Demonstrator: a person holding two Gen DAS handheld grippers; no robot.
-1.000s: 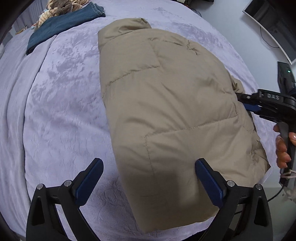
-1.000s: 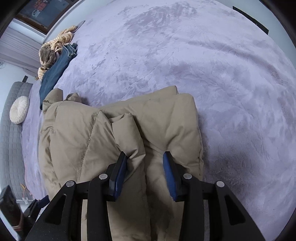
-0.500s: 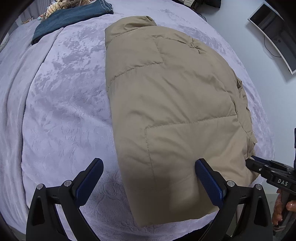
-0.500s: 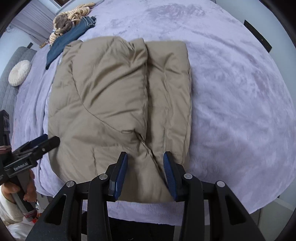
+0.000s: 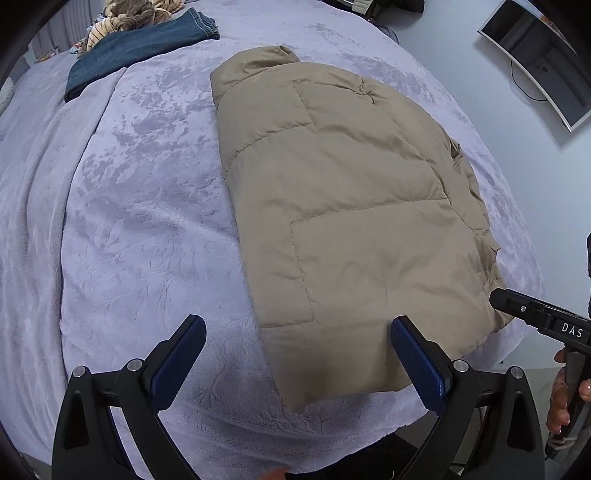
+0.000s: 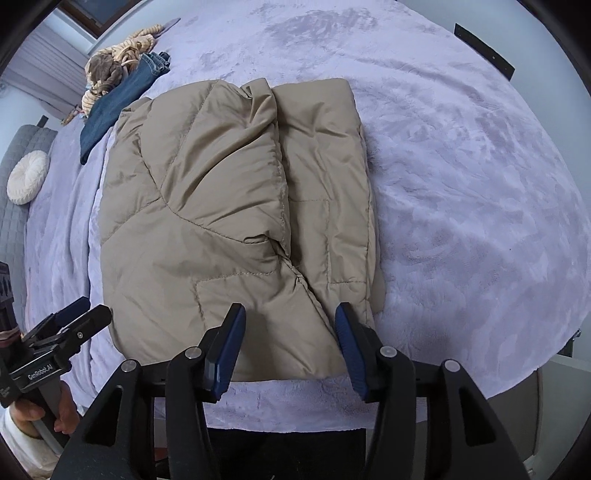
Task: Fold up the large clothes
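Note:
A beige puffer jacket (image 5: pixel 351 206) lies flat on the lavender blanket (image 5: pixel 140 229), collar far and hem near. In the right wrist view the jacket (image 6: pixel 229 206) has a sleeve folded over its body. My left gripper (image 5: pixel 297 325) hangs open and wide over the near hem, holding nothing. It shows again at the lower left as the left gripper (image 6: pixel 74 317). My right gripper (image 6: pixel 290 310) hovers above the hem's near right part. Its jaws are opening and the pads do not press the fabric below. The right gripper (image 5: pixel 496 295) points at the jacket's right corner.
Folded blue jeans (image 5: pixel 140 48) and a striped plush toy (image 5: pixel 129 11) lie at the far left of the bed. A round white cushion (image 6: pixel 27 177) sits on a grey quilted seat beyond. A monitor (image 5: pixel 546 62) hangs on the right wall. The blanket's front edge (image 6: pixel 295 413) runs just below my fingers.
The right gripper, shut on a sleeve fold a second ago, came back to the near hem and its jaws have widened. The sleeve lies on the jacket. The left gripper drew back a little.

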